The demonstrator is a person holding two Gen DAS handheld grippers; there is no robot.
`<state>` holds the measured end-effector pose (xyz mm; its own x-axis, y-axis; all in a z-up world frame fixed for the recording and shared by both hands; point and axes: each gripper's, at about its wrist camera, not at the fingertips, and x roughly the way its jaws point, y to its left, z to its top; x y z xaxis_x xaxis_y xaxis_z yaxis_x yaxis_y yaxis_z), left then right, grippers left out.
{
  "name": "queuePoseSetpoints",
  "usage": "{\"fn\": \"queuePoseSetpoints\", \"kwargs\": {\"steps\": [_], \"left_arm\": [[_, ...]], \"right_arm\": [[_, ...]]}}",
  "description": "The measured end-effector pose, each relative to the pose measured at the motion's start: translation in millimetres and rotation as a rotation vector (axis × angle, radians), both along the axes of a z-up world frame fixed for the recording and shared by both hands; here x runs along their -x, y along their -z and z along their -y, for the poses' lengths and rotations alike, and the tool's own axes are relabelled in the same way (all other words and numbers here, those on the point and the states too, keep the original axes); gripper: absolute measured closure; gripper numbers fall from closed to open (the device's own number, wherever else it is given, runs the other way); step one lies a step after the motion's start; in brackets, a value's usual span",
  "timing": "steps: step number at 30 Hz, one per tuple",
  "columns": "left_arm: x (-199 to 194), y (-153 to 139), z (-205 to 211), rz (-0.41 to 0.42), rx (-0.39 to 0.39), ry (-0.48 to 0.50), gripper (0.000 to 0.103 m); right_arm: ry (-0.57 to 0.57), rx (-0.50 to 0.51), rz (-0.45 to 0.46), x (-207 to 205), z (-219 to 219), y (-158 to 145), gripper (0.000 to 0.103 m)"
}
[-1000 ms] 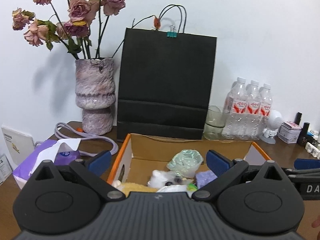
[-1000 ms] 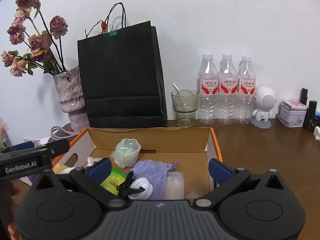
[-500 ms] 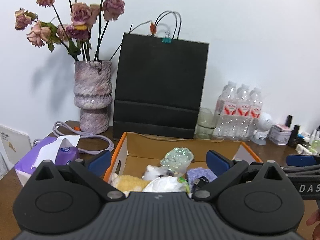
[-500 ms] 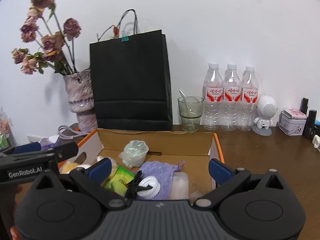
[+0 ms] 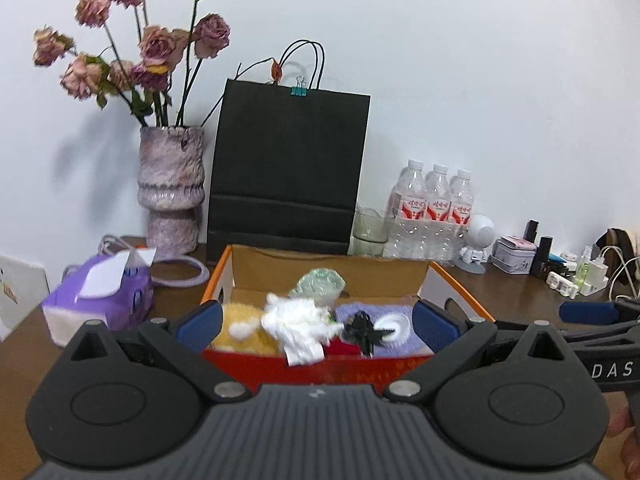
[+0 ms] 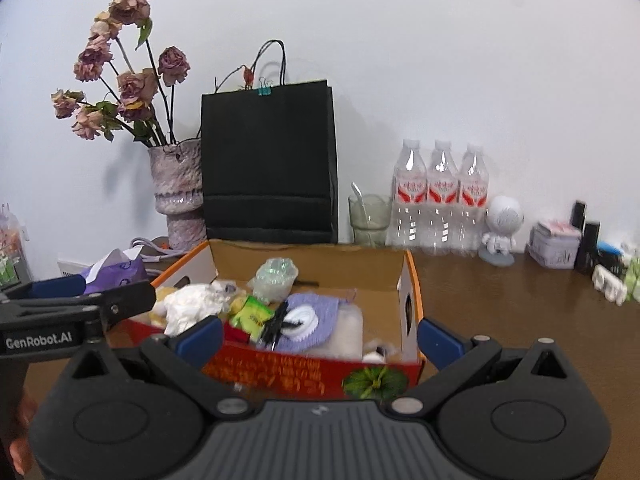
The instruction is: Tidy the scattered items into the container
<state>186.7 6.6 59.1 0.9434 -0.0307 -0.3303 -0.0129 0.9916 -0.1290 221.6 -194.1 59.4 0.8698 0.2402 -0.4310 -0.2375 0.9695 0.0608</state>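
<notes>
Box: the cardboard box (image 6: 408, 304) is seen on the brown table (image 6: 520, 312), in front of the black paper bag (image 6: 268, 160).
Contents: a white crumpled wad (image 5: 298, 320), a yellow plush toy (image 5: 240, 332), a purple cloth (image 6: 316, 312), a black clip (image 6: 276, 322), a green packet (image 6: 252, 314) and a clear plastic bundle (image 6: 276, 276) are piled inside; the tidying is judged nearly or fully done.
Risk: the white wad is seen overhanging the near red wall, so it could be tipped out if the box is nudged by either claw.
Second risk: the glass (image 6: 370, 220), the water bottles (image 6: 440, 200) and the vase (image 6: 178, 192) stand close behind, and could be knocked by a wide swing.
Left claw: the left gripper (image 5: 316, 322) is spread wide, nothing is held, and no contact with the box can be made out.
Right claw: the right gripper (image 6: 320, 338) is likewise spread wide and empty, held short of the box's near wall.
Beside: a purple tissue pack (image 5: 100, 292) is left outside, at the box's left.
</notes>
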Motion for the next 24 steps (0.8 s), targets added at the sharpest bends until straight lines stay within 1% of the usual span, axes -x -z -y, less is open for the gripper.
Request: {"fn": "queuePoseSetpoints", "kwargs": {"steps": [6, 11, 15, 18, 22, 24], "left_arm": [[13, 17, 5, -0.034, 0.005, -0.017, 0.000], [16, 27, 7, -0.037, 0.019, -0.033, 0.000], [17, 35, 5, -0.031, 0.006, -0.038, 0.000], [15, 38, 1, -0.041, 0.016, -0.039, 0.000], [14, 42, -2, -0.056, 0.034, -0.035, 0.000], [15, 43, -2, -0.055, 0.028, -0.041, 0.000]], "right_arm": [[-0.006, -0.036, -0.024, 15, 4, 16, 0.000], [-0.025, -0.050, -0.040, 19, 4, 26, 0.000], [-0.024, -0.040, -0.051, 18, 3, 34, 0.000], [-0.024, -0.029, -0.065, 15, 0, 40, 0.000], [-0.023, -0.008, -0.052, 16, -4, 43, 0.000], [-0.024, -0.004, -0.048, 16, -4, 44, 0.000]]}}
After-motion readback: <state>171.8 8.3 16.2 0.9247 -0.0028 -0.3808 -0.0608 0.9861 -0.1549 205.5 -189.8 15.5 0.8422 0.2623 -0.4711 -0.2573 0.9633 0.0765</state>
